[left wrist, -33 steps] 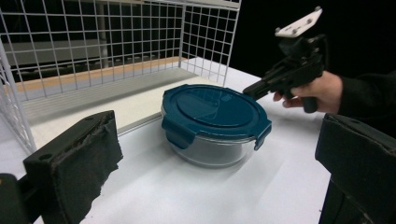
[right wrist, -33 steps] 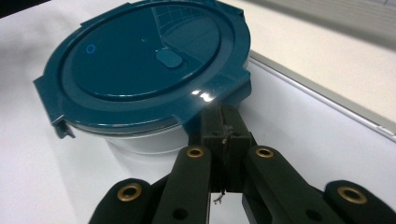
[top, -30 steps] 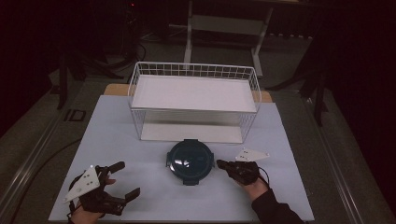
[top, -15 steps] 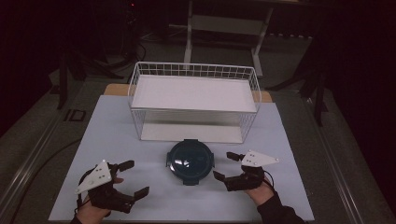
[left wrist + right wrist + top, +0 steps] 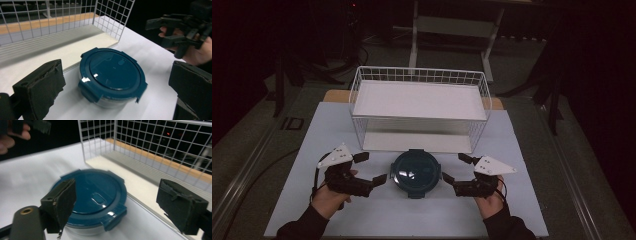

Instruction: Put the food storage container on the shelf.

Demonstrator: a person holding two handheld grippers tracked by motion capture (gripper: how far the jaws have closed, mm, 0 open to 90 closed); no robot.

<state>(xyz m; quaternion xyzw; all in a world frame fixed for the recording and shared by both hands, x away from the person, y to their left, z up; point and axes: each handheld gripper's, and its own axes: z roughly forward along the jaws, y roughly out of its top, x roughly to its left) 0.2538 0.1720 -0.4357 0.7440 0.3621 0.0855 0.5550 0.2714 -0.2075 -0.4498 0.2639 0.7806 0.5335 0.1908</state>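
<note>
A round clear container with a dark teal clip-on lid (image 5: 414,172) stands on the white table, just in front of the wire basket. My left gripper (image 5: 371,168) sits at its left side, open, jaws pointing at it without touching. At the container's right, my right gripper (image 5: 456,168) is also open and close to the rim. In the left gripper view the container (image 5: 112,72) lies ahead between the wide-spread jaws of the left gripper (image 5: 116,70). In the right gripper view the lid (image 5: 92,195) lies between the spread jaws of the right gripper (image 5: 120,197).
A white wire basket (image 5: 419,75) with a white floor stands behind the container, open at the top. The white table surface (image 5: 327,130) has free room on both sides. The right hand with its gripper (image 5: 180,30) shows beyond the container. Dark floor surrounds the table.
My left gripper has moved forward and to the right, up to the container's left side. The right gripper has stayed beside the container and shifted slightly. The container has not moved.
</note>
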